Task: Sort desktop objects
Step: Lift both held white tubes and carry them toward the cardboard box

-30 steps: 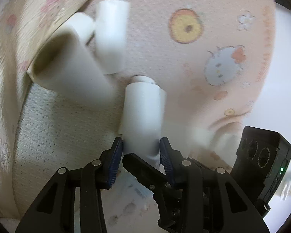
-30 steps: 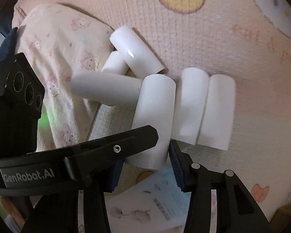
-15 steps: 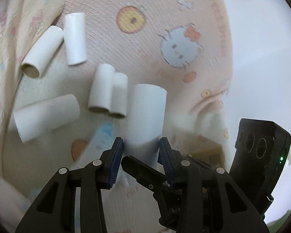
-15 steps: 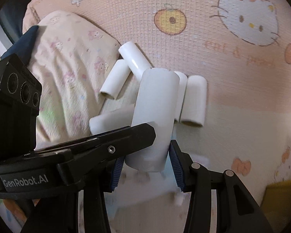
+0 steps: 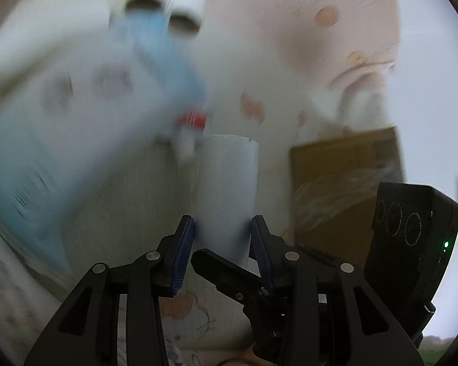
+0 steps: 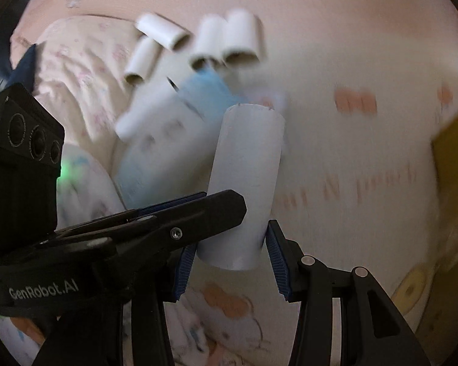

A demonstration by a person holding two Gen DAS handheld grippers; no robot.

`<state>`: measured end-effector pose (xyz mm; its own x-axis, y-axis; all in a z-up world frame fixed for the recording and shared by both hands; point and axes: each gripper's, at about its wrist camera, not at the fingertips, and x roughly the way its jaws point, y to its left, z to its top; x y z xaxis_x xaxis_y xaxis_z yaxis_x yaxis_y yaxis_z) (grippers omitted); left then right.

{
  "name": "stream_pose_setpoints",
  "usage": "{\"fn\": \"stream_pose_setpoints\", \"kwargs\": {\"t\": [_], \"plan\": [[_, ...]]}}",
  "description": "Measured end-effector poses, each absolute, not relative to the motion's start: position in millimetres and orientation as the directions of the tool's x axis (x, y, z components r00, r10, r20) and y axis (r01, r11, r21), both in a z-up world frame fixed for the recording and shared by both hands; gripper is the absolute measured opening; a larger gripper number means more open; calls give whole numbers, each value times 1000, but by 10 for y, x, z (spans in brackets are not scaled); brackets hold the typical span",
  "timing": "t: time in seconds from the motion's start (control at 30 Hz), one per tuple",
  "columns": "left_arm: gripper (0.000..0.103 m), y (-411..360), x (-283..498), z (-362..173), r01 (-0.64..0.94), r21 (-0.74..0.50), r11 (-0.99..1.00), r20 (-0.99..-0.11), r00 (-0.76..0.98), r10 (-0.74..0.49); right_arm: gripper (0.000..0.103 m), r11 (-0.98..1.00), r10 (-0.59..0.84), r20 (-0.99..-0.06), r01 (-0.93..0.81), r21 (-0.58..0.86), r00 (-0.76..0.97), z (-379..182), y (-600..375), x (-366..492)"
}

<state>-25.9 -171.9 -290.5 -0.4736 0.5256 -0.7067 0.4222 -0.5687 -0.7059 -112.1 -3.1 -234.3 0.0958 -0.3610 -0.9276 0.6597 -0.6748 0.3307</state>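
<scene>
Since the earlier frames both my hands have swung away from the pile of tubes, each carrying one along, and everything behind is smeared with motion blur now

Left wrist view first: my left gripper (image 5: 222,244) is clamped about halfway on a white cardboard tube (image 5: 227,183), blue pads pressing both sides, tube sticking straight up the middle of the frame. The leftover tubes (image 5: 165,3) have slid up to the top edge, and a blurry blue and white packet (image 5: 85,116) fills the left half. A brown cardboard box (image 5: 345,183) has come into the right of the frame, just beside my tube, so I'd guess that's the drop spot. My other gripper's camera block sits at lower right.

Right wrist view: my right gripper (image 6: 229,254) is closed to a middling width on a second white tube (image 6: 247,177), leaning a bit right, with the left claw's finger crossing in front at lower left. Four loose tubes (image 6: 226,42) lie in the upper middle on the pink cartoon blanket (image 6: 351,61), and I think a fifth pokes out next to the blue packet (image 6: 174,140) under them. A yellowish box edge (image 6: 455,152) shows at the far right.

Progress wise I'd say we're early to mid: two tubes in the air, nothing visibly in the box yet, and the rest of the pile plus the packet waiting to be sorted
</scene>
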Motion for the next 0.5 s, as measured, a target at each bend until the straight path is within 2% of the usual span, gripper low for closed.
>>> {"fn": "stream_pose_setpoints", "kwargs": {"t": [0.3,0.5], "plan": [[43,-1299,-218,-3032,426,-688,-587,-725,-393,565,42,-724,-353,-924,583,368,146,-2596,413,-1028],[43,-1013,-277,-3002,357,-658,-663,-753,-317,577,42,-725,-380,-910,556,406,168,-2622,745,-938]]}}
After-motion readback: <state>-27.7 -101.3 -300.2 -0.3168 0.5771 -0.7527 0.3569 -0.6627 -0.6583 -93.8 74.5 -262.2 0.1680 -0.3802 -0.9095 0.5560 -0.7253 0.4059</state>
